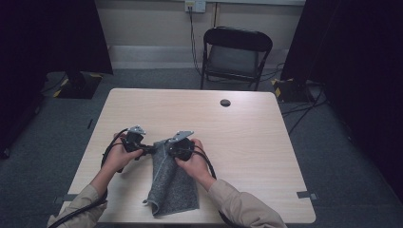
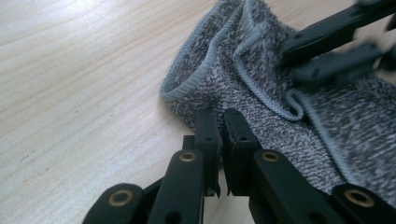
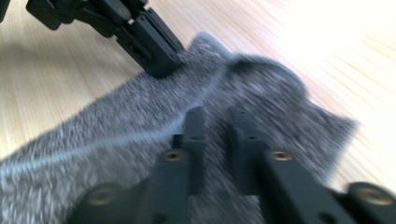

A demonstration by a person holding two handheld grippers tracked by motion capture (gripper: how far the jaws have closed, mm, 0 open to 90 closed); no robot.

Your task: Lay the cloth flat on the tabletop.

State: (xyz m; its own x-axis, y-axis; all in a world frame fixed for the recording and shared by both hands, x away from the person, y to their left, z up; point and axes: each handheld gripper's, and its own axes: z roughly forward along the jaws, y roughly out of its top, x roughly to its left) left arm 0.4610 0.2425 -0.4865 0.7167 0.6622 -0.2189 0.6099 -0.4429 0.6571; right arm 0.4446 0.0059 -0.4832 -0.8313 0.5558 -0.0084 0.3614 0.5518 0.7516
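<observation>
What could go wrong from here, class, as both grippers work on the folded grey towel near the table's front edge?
1. The left gripper seems to pinch just the towel's edge, so the cloth may slip free.
2. The towel's near end lies at the table edge and could slide off if tugged.
3. The right gripper works close by; the jaws might collide.

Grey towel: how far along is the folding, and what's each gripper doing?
Done: the grey towel lies as a narrow, folded strip on the table. In hand: the left gripper pinches its edge; the right gripper is over the cloth, grip unclear. Left: any further fold; a bottom corner curls.
</observation>
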